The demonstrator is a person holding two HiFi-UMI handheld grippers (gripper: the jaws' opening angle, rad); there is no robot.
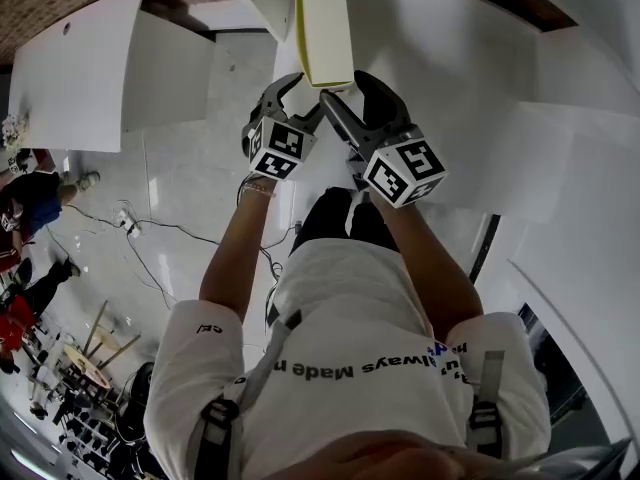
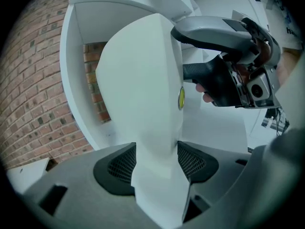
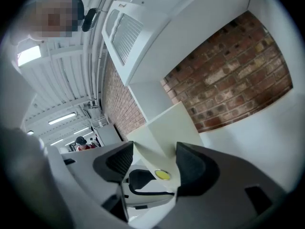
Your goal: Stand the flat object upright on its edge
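Head view: left gripper [image 1: 297, 96] & right gripper [image 1: 345, 90] are clamping flat box [image 1: 326, 28], prob. mid-uprighting; next needing gentle release.

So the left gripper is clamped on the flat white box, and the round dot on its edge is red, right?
Not red: the round dot on the flat white box is yellow, as the left gripper view shows. The left gripper is clamped on the box.

Brick wall [image 3: 228, 75], white tabletop [image 1: 75, 68], cables [image 1: 165, 227] across pale floor [image 1: 190, 168]
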